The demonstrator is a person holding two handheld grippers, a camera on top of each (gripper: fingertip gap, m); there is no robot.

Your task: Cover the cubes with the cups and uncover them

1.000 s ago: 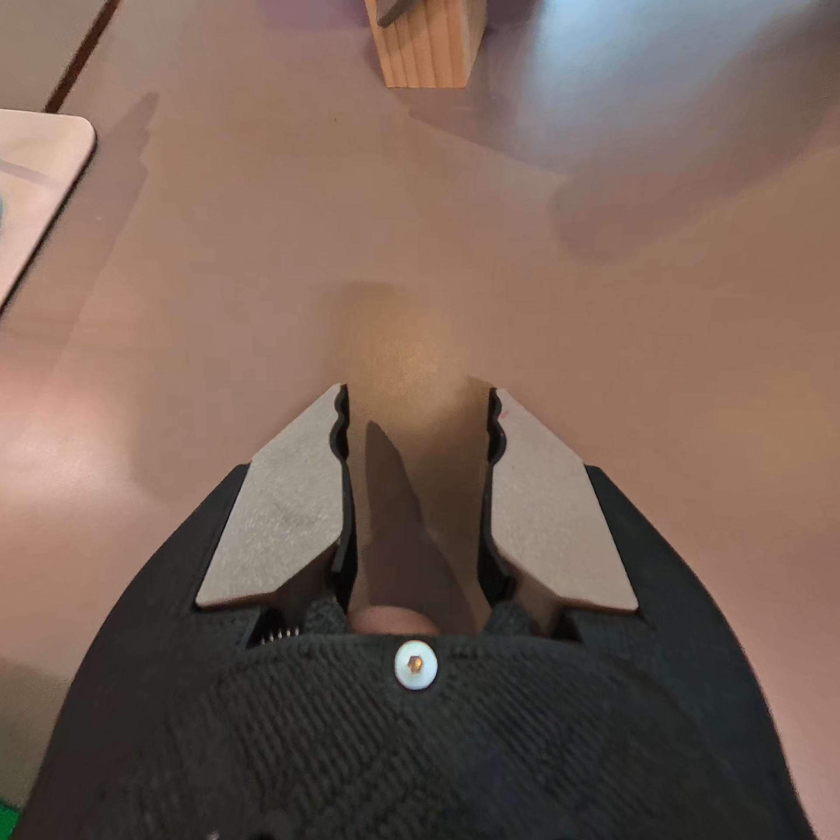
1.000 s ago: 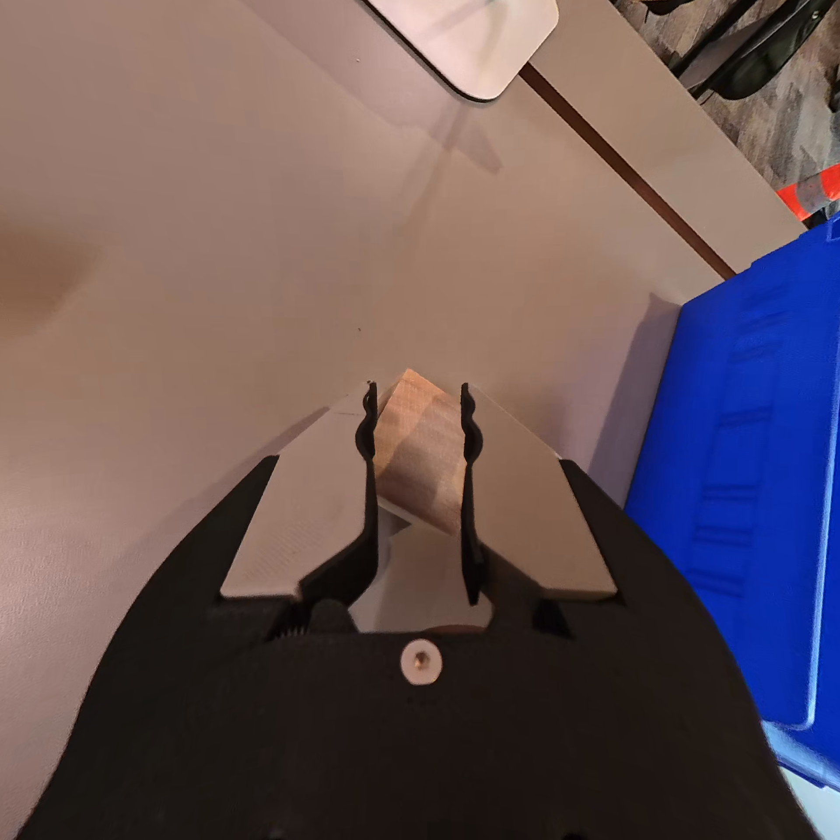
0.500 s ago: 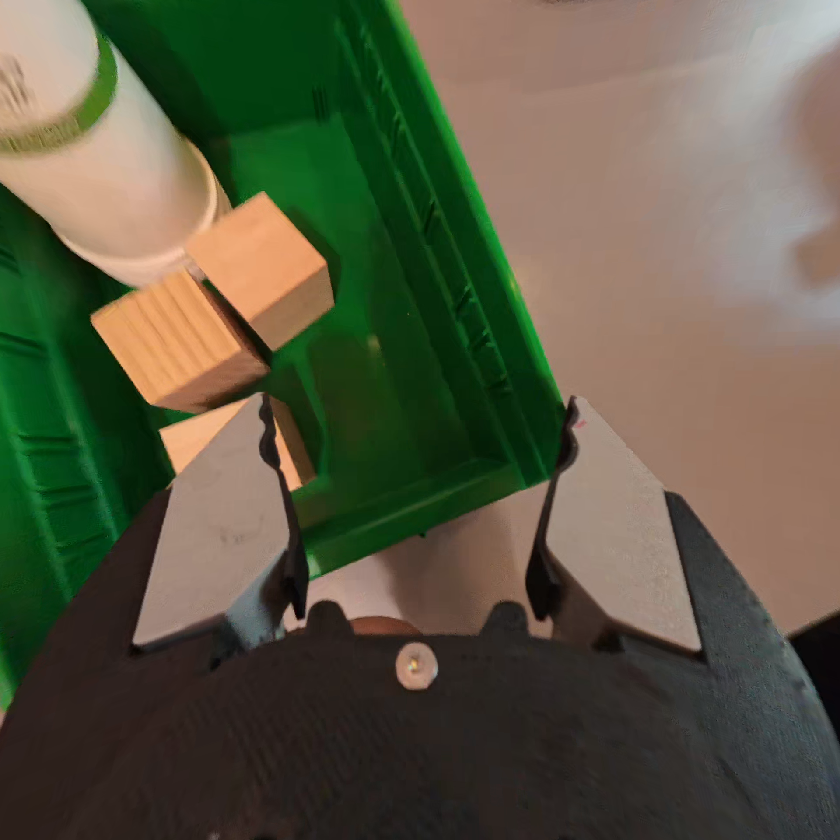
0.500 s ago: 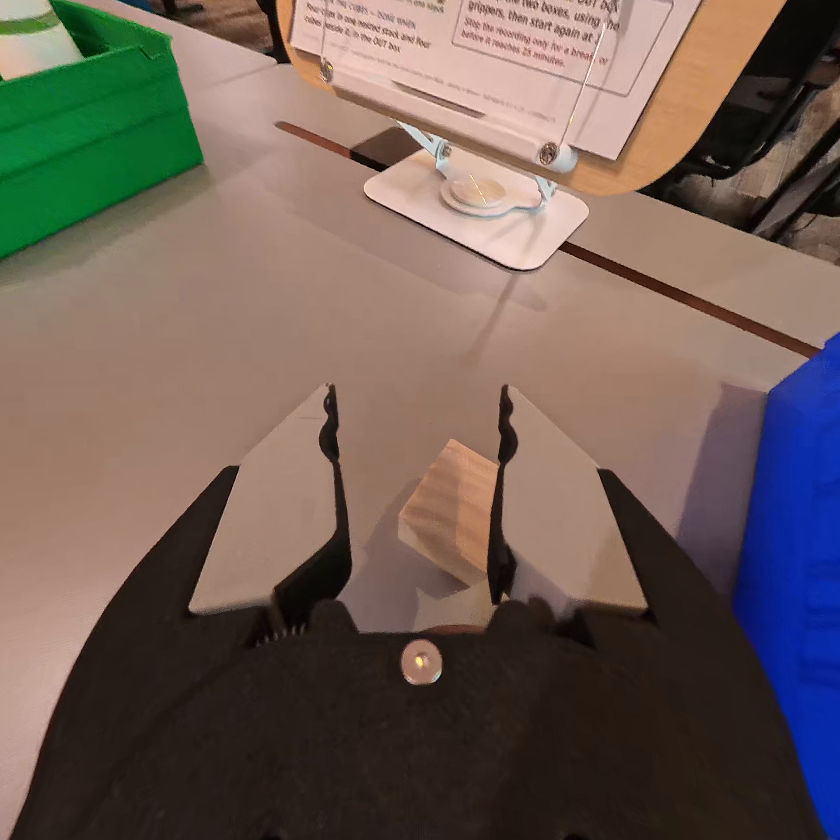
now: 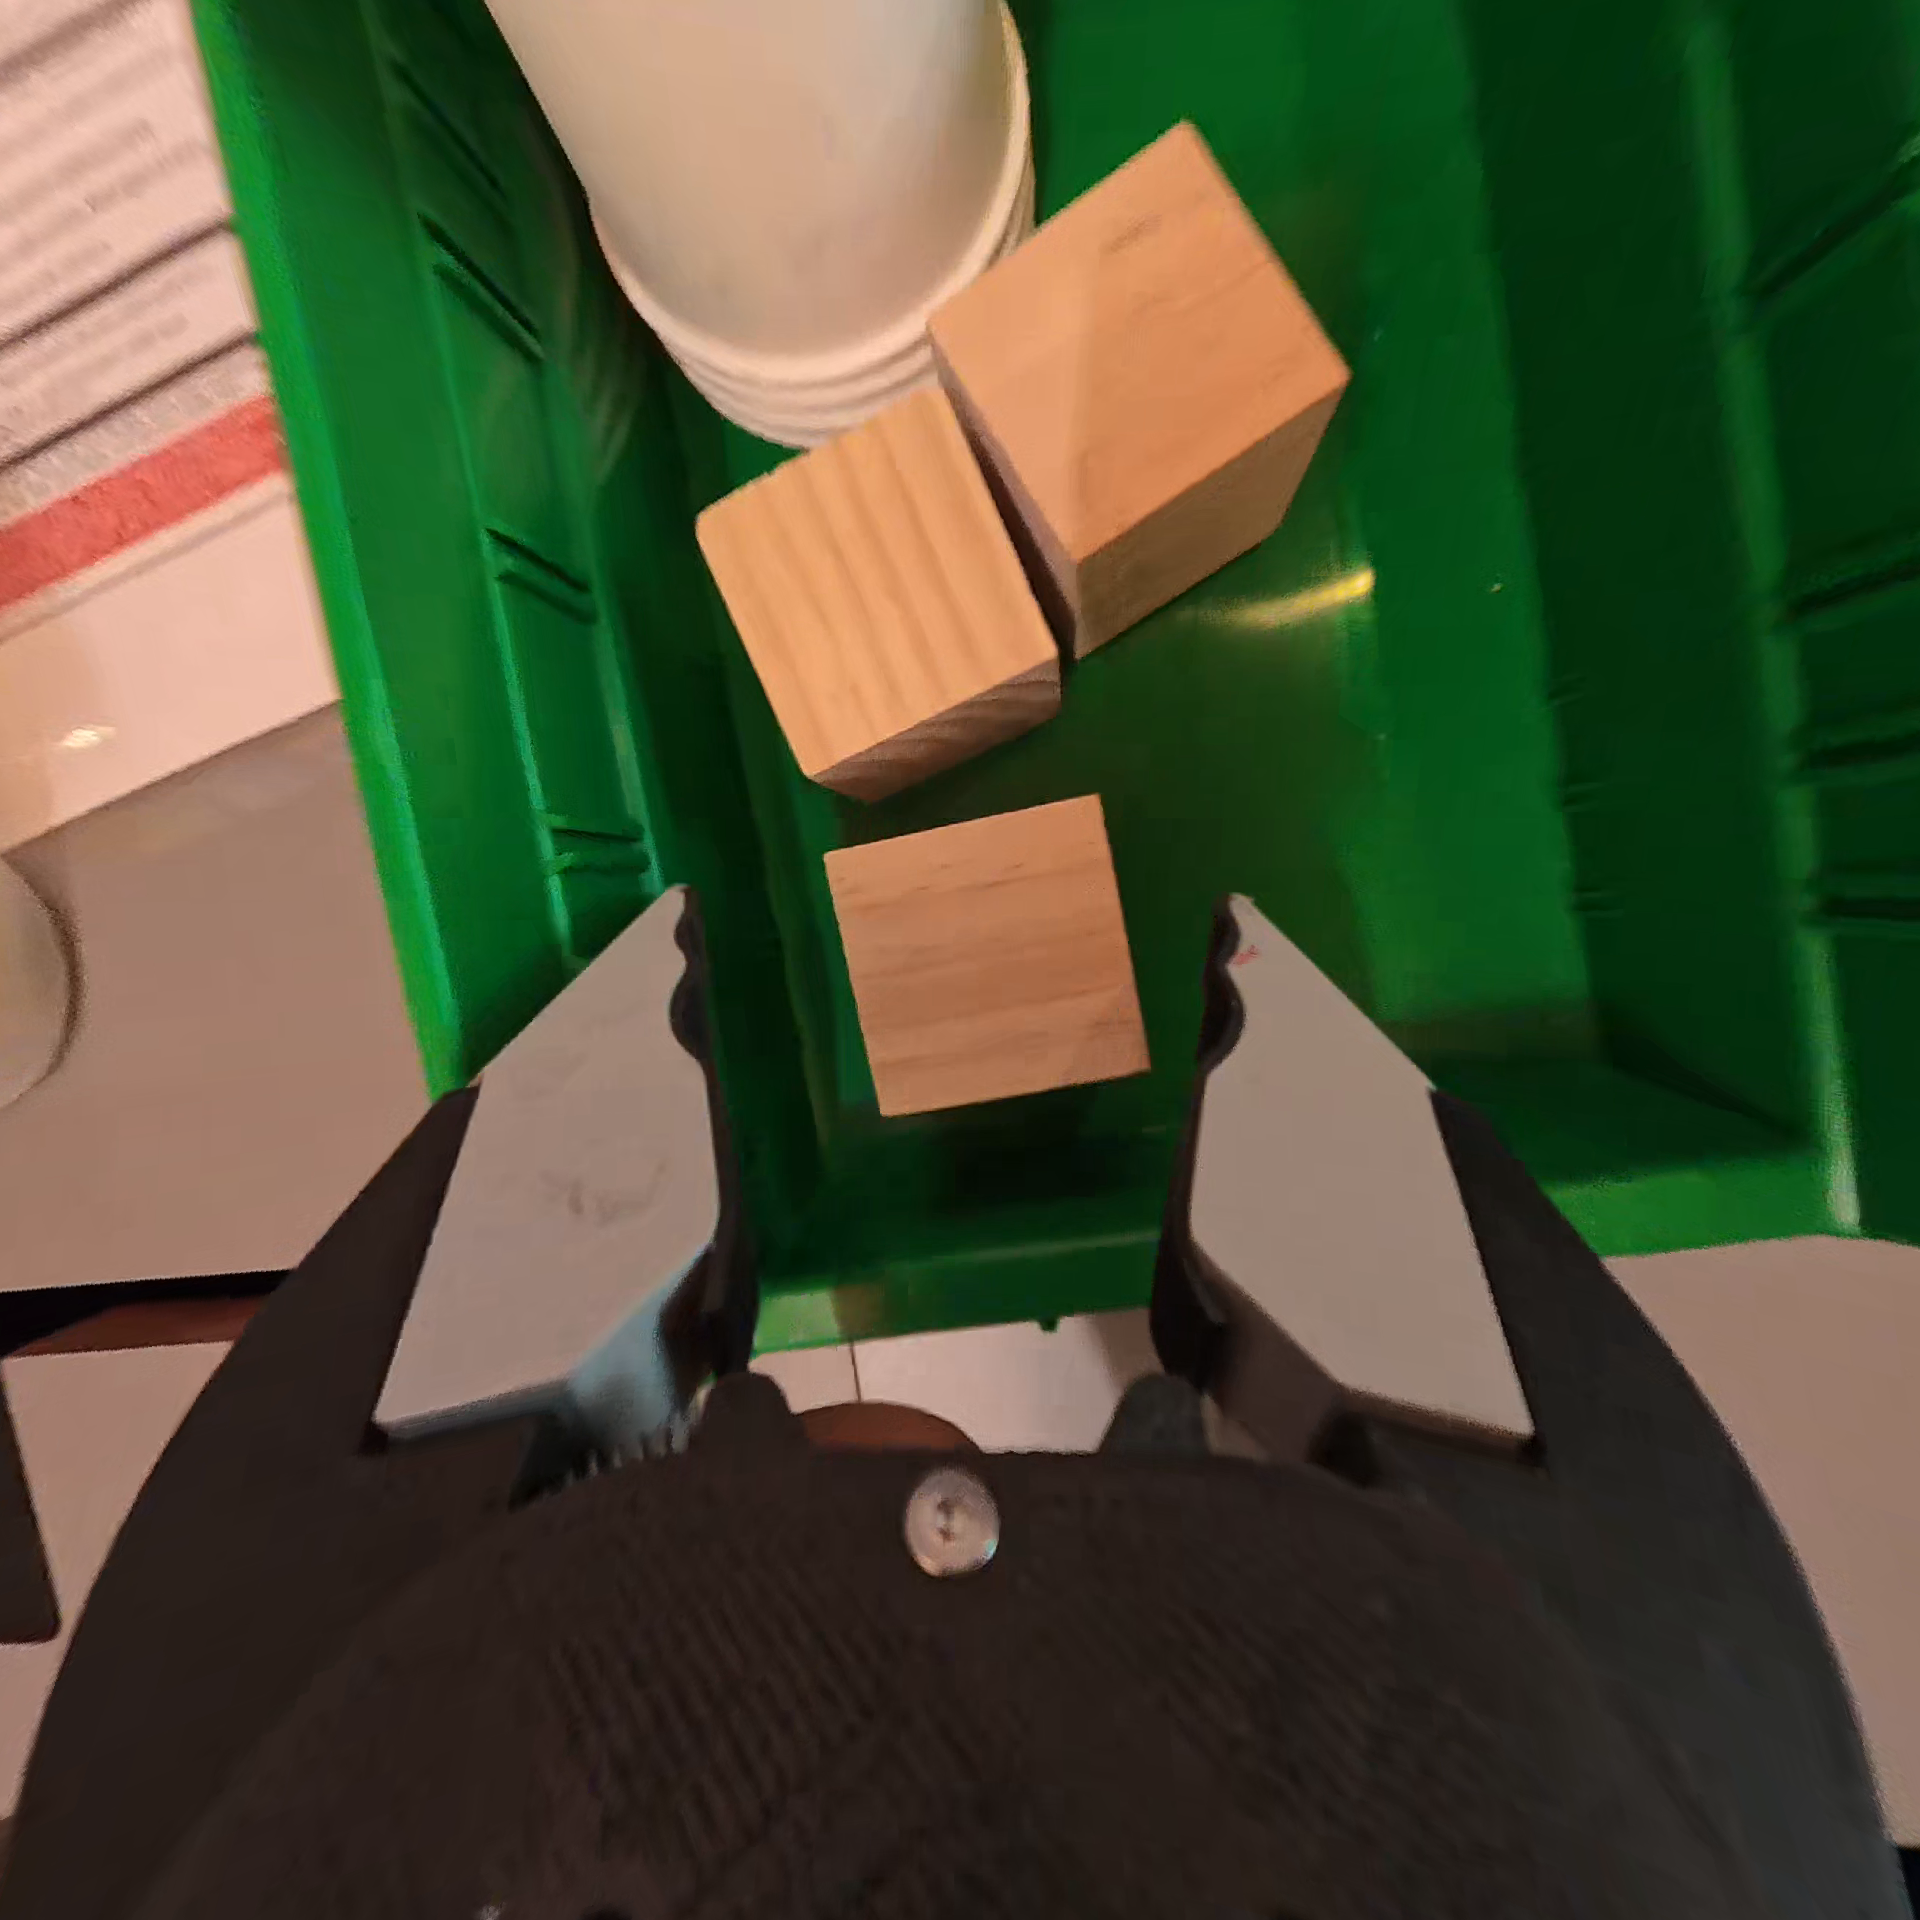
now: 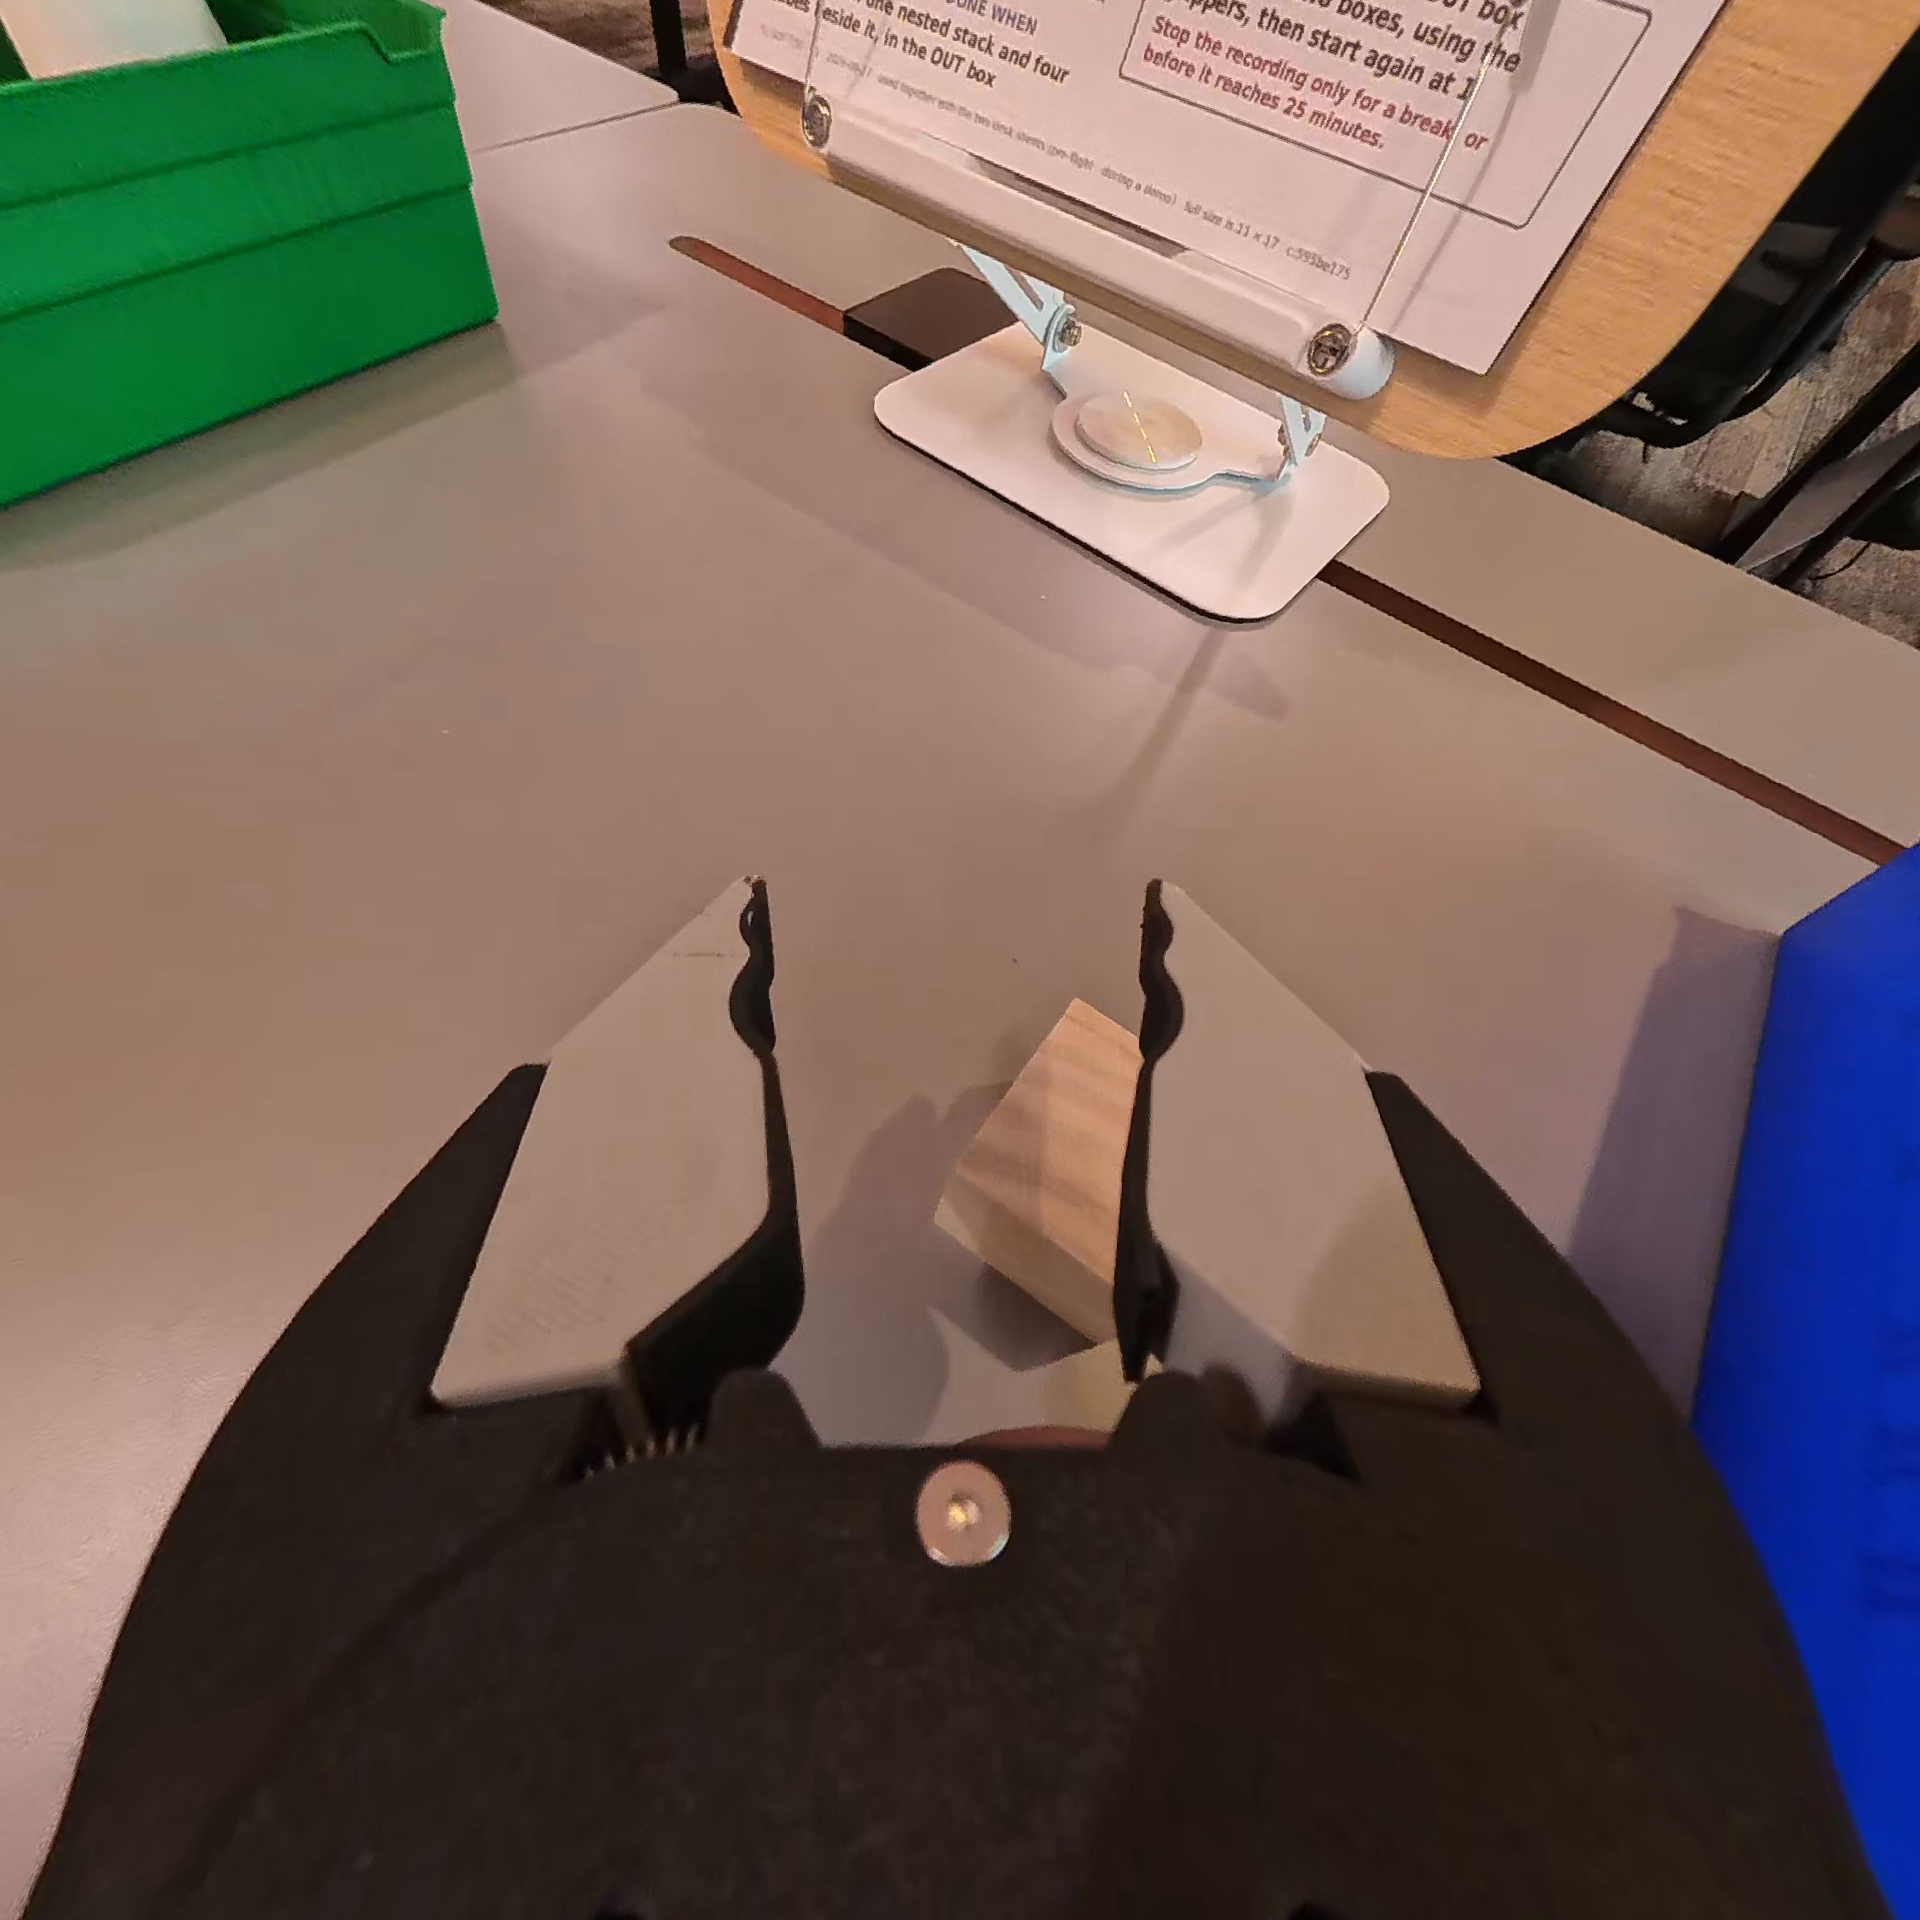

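In the left wrist view, my left gripper (image 5: pixel 956 899) hangs open over the green bin (image 5: pixel 468 520). A wooden cube (image 5: pixel 987 951) on the bin floor lies between the fingers, with green showing on both sides of it. Two more cubes (image 5: pixel 878 592) (image 5: pixel 1132 384) lie beyond it, against a stack of white cups (image 5: pixel 790 197) lying on its side. In the right wrist view, my right gripper (image 6: pixel 953 883) is open low over the grey table (image 6: pixel 520 779). A wooden cube (image 6: pixel 1049 1153) rests on the table between the fingers, close to the right finger (image 6: pixel 1278 1143).
A blue bin (image 6: pixel 1829 1247) stands close on the right. A sign board on a white stand (image 6: pixel 1132 457) is at the back. The green bin (image 6: pixel 208 260) stands at the far left of the table. A white sheet (image 5: pixel 104 312) lies left of the green bin.
My right gripper opened and let go of its cube, which now rests on the table. My left gripper swung from the bare table to over the green bin, opened wide, then narrowed a little.
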